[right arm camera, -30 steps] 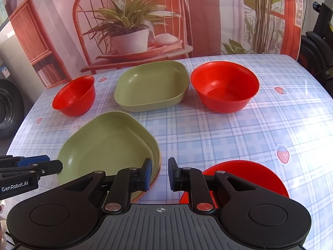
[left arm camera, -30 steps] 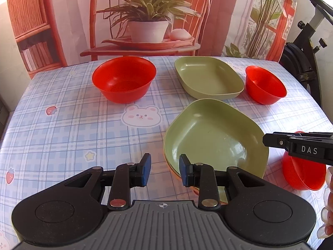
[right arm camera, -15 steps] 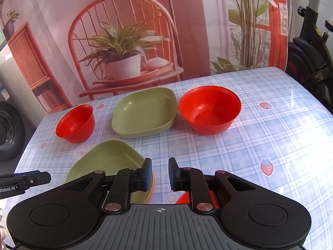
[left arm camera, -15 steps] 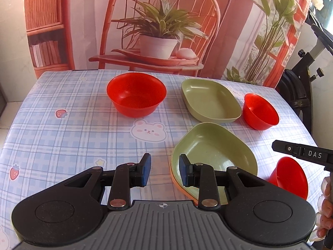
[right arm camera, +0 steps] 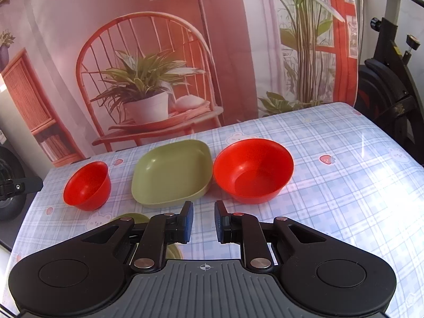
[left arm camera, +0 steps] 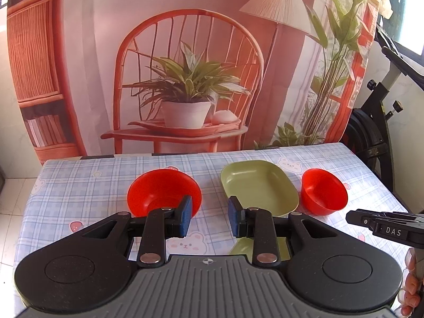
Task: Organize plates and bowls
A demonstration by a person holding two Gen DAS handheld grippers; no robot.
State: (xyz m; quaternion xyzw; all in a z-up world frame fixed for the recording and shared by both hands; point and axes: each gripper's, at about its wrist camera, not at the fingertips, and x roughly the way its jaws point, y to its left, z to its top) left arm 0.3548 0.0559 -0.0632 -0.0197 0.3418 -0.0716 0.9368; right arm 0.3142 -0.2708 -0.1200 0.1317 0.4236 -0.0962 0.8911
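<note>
The left claw (left arm camera: 207,218) stands partly open with nothing between its blue pads (left arm camera: 186,216); only bare checked cloth shows in the gap. The right claw (right arm camera: 203,221) is narrower, its pads a slim gap apart, and it too holds nothing.

Outward from the left claw, a big red bowl (left arm camera: 163,192) sits just beyond its left finger, and a green dish (left arm camera: 259,185) just beyond its right finger. A small red bowl (left arm camera: 323,192) stands close beside that dish on its right. Under the claw's body, a sliver of a second green plate (left arm camera: 242,246) peeks out, near the front edge of the bench (left arm camera: 87,185).

From the right claw the same row reads mirrored: the green dish lies ahead and slightly left, the big red bowl ahead and right with their rims almost touching, and the small red bowl off to the far left.

The green dish's long axis runs roughly away from the person, slanting a little, so its near short rim faces both claws. If the next move is to pair the 2 green pieces, that near rim is the likely grip point, and the left claw looks the better lined up with it. For the big red bowl, the right claw seems nearer.

Both claws tilt downward over the bench, held above the dishes. The right claw's black tip shows at the right edge of the left view, with fingers (left arm camera: 410,286) of the person's hand below it.
</note>
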